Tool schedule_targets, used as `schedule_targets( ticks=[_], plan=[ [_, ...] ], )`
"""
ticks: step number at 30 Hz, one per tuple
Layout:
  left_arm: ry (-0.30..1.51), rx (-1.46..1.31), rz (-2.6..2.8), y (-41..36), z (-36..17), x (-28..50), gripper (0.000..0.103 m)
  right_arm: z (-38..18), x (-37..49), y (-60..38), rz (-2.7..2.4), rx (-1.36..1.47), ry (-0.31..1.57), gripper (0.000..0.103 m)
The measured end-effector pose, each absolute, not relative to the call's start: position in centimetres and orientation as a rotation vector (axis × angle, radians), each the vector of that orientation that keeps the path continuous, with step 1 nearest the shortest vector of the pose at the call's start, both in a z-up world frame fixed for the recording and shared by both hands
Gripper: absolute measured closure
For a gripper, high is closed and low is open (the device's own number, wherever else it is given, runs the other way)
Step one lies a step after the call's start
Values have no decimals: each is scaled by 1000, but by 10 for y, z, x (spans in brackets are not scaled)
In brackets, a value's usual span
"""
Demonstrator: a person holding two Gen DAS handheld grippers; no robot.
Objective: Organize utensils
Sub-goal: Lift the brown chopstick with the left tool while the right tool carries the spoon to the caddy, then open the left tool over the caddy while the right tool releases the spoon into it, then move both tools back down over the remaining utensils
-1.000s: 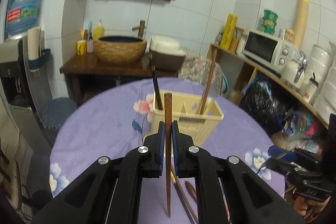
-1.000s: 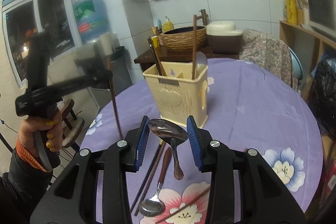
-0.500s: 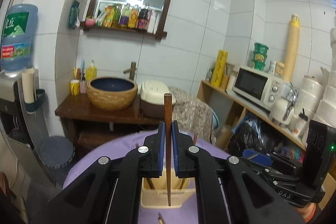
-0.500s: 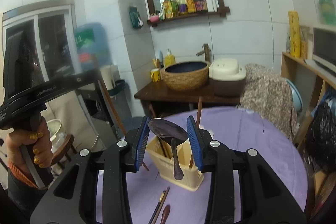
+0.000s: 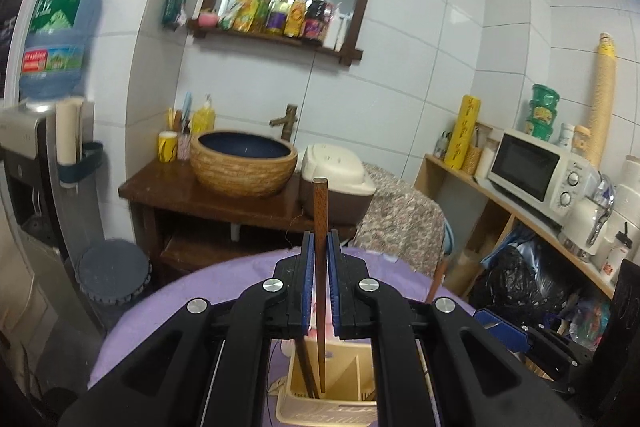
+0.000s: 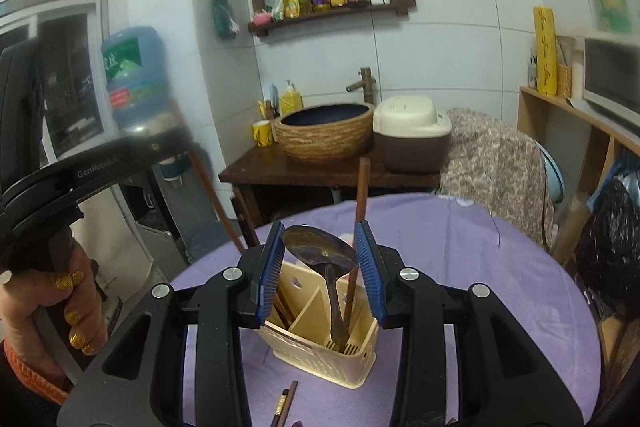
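My left gripper [image 5: 319, 255] is shut on a brown wooden chopstick [image 5: 320, 211], held upright with its lower tip inside the left compartment of the cream plastic utensil holder [image 5: 320, 409]. My right gripper [image 6: 320, 259] is shut on a metal spoon [image 6: 320, 253], bowl up, with its handle reaching down into the right compartment of the holder [image 6: 320, 355]. A dark chopstick [image 5: 306, 367] leans in the left compartment and a brown one [image 6: 358, 227] stands in the right compartment. The left gripper's body [image 6: 60, 179] shows at the left in the right wrist view.
The holder stands on a round table with a purple flowered cloth [image 6: 480, 267]. Loose chopsticks [image 6: 284, 403] lie on the cloth in front of the holder. Behind are a wooden stand with a basin [image 5: 244, 163], a rice cooker [image 6: 412, 139] and a shelf with a microwave [image 5: 536, 171].
Both grippers rose above the holder and now tilt down over it. The chopstick's tip and the spoon's handle have come down into the holder's compartments.
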State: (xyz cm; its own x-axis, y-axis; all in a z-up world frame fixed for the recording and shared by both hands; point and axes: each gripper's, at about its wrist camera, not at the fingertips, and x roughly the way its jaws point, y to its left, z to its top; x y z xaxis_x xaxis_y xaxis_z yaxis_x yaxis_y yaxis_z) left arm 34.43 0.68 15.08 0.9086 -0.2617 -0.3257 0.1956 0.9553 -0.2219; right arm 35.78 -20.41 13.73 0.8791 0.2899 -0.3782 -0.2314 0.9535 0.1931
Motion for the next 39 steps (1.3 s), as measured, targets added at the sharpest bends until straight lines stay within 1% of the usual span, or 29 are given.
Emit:
schedule_targets(
  ticks=[6, 9, 14, 17, 18, 19, 20, 22, 23, 24, 27, 28, 30, 32, 35, 36, 37, 39],
  plan=[
    [431, -172, -244, 2, 111, 345, 95, 95, 370, -202, 255, 166, 482, 65],
    [455, -171, -250, 1, 100, 346, 95, 83, 372, -201, 239, 164, 492, 65],
    [454, -148, -239, 0, 95, 346, 95, 73, 374, -200, 228, 152, 503, 65],
    [450, -133, -236, -3, 95, 345, 95, 69, 372, -200, 218, 144, 480, 65],
    [450, -127, -225, -3, 95, 344, 95, 68, 371, -201, 217, 143, 473, 65],
    [450, -124, -220, -3, 95, 344, 94, 67, 369, -200, 216, 140, 465, 61],
    [450, -123, -225, -3, 96, 342, 92, 66, 367, -200, 210, 134, 457, 56],
    [453, -122, -227, -5, 96, 337, 76, 67, 360, -200, 204, 123, 422, 39],
    [449, -122, -221, -4, 96, 332, 60, 67, 355, -201, 194, 119, 402, 36],
    [442, -123, -213, -3, 95, 328, 51, 69, 351, -201, 183, 116, 385, 35],
    [440, -109, -203, -1, 91, 314, 42, 69, 337, -208, 162, 123, 371, 31],
    [451, -102, -205, 0, 88, 310, 40, 69, 333, -210, 156, 122, 370, 30],
    [487, -93, -208, 3, 78, 299, 29, 68, 321, -216, 128, 106, 373, 27],
    [521, -77, -214, 5, 67, 288, 24, 63, 304, -223, 82, 89, 390, 23],
    [580, -30, -211, 7, 41, 268, 19, 51, 281, -235, 34, 71, 439, 19],
    [619, -16, -210, 7, 27, 260, 18, 44, 274, -238, 15, 66, 462, 15],
    [651, -10, -208, 7, 16, 255, 18, 36, 266, -242, -1, 58, 500, 13],
    [701, -5, -204, 8, -3, 246, 18, 22, 254, -247, -14, 58, 553, 13]
  ],
)
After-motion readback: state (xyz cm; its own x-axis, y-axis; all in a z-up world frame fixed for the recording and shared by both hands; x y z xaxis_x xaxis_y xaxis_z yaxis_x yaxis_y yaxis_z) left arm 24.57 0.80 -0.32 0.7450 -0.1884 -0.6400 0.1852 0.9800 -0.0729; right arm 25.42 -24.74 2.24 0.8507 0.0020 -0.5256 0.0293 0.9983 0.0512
